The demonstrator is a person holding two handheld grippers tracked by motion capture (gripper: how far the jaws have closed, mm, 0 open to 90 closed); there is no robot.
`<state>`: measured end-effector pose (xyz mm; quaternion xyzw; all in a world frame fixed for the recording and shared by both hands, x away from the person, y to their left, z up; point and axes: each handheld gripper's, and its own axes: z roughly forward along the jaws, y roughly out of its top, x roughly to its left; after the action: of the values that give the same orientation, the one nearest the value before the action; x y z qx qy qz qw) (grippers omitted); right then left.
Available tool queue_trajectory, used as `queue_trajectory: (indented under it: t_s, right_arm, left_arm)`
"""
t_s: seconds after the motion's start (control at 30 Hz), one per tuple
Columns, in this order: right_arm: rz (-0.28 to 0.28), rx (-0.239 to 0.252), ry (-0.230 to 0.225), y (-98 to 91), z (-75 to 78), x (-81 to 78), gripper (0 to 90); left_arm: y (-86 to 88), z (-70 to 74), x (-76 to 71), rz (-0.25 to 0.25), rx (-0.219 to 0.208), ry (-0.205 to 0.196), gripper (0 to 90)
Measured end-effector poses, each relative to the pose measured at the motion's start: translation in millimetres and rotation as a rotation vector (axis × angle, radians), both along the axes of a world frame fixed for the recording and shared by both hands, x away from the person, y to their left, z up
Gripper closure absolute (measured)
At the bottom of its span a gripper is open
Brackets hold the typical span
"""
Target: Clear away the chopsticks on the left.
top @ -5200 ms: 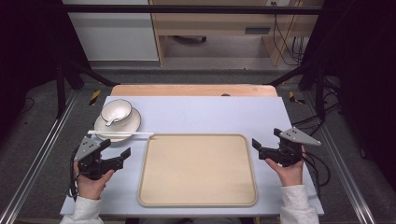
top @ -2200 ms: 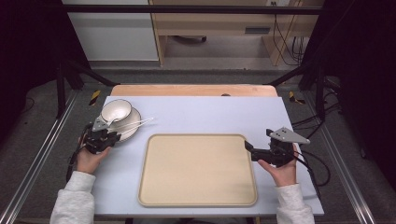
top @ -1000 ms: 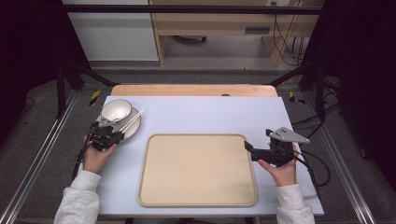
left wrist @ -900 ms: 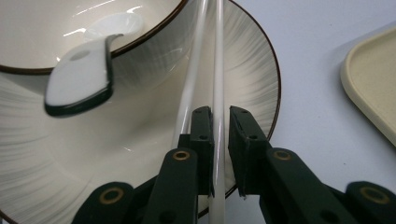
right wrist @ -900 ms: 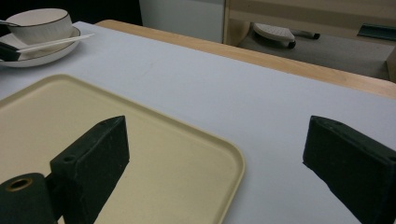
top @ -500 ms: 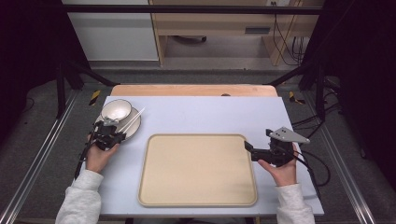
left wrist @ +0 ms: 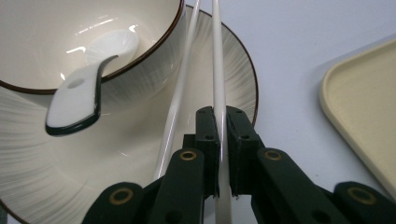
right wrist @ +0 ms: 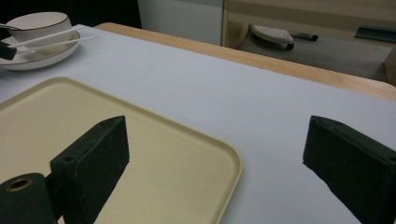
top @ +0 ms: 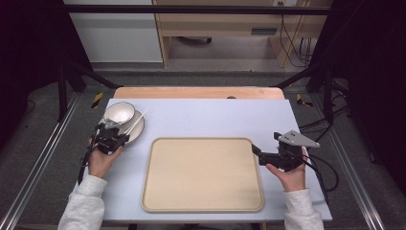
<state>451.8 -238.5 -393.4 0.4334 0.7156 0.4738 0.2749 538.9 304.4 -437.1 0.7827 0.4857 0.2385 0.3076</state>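
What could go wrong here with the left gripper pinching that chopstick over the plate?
The left gripper clamps just one chopstick; lifting may leave the second chopstick behind or roll it off the plate. The grip sits near one end, so the stick might pivot and knock the spoon or bowl.

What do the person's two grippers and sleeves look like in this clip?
Both grippers are black, with flat blocky jaws on linked arms joined by brass-coloured rivets. The left gripper trails a dark cable past the wrist. The right gripper carries a grey three-cornered plate on top and trails a black cable off the table's side. The person wears light grey sleeves.
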Motion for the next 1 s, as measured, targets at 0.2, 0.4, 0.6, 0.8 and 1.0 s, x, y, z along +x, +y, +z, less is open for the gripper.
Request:
queue_trajectory:
  t_s: [0.2,0.4,0.6,0.8,1.0]
  right_arm:
    - [-0.009,0.009,-0.009,-3.1,2.0,-1.7,7.0]
    - [-0.016,0.018,-0.014,-5.6,3.9,-3.3,6.2]
    - [-0.021,0.026,-0.019,-7.0,5.0,-4.2,5.6]
    - [-0.021,0.029,-0.02,-8.3,5.8,-5.6,5.4]
    - [-0.026,0.033,-0.023,-9.8,6.8,-6.9,5.5]
  left_arm:
    - [-8.7,11.6,-14.4,0.022,-0.026,-0.036,84.6]
    - [-23.3,19.9,-33.1,0.038,-0.053,-0.064,84.6]
    - [-39.2,26.0,-51.6,0.05,-0.071,-0.091,84.6]
    - [-56.7,33.2,-71.7,0.085,-0.103,-0.122,84.5]
    - [-66.0,32.7,-88.6,0.134,-0.139,-0.132,84.5]
